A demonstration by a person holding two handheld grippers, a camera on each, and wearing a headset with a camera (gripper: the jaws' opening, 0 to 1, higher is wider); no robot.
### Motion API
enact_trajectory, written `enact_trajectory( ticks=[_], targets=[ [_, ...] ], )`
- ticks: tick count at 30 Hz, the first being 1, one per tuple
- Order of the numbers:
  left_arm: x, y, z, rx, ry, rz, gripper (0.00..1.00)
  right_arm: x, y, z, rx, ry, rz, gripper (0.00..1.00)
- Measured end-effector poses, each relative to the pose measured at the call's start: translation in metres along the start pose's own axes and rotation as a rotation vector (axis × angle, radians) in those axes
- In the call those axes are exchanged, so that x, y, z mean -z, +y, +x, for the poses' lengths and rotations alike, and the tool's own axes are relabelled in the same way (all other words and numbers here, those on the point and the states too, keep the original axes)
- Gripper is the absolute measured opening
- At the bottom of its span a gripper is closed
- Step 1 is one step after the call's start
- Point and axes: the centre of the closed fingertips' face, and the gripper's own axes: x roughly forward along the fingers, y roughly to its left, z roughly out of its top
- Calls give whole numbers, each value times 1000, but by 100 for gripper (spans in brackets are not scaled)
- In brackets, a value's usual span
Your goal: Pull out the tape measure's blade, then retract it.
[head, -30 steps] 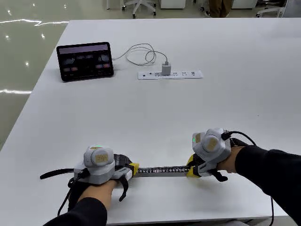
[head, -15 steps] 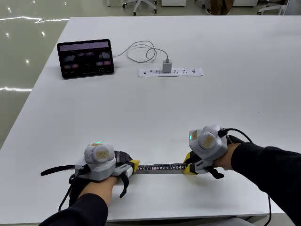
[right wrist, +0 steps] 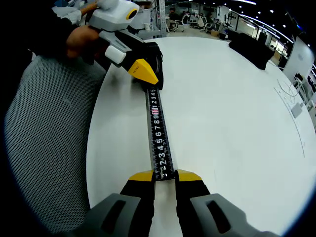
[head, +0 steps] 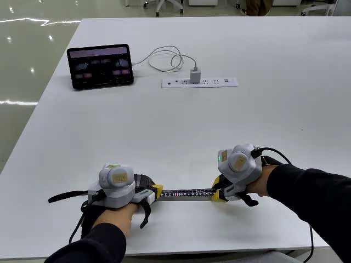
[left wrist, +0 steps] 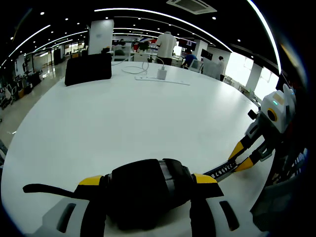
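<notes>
One tape measure (head: 186, 193) is in play. The left gripper (left wrist: 148, 179) is clamped around its black case (left wrist: 143, 193), which rests on the counter (head: 219, 126). Right of the case, one blade (right wrist: 157, 133) runs out flat to the right gripper (right wrist: 164, 175), whose jaws pinch its tip. Keep the case pinned and move the tip slowly along the blade's own line, so it neither twists nor snaps home. Beyond the case sit one tablet (head: 100, 67), one cable (head: 162, 61), one charger (head: 194, 75) and one power strip (head: 200, 83).
</notes>
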Motion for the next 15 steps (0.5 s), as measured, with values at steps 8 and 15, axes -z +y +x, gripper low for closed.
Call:
enact_trajectory(
  ticks=[8,15],
  targets=[
    [0,0,0,0,0,0,65,-3,1,2,-2,-7,5,11],
    [0,0,0,0,-1,0,65,-5,1,4,-6,-7,-2,11]
  ],
)
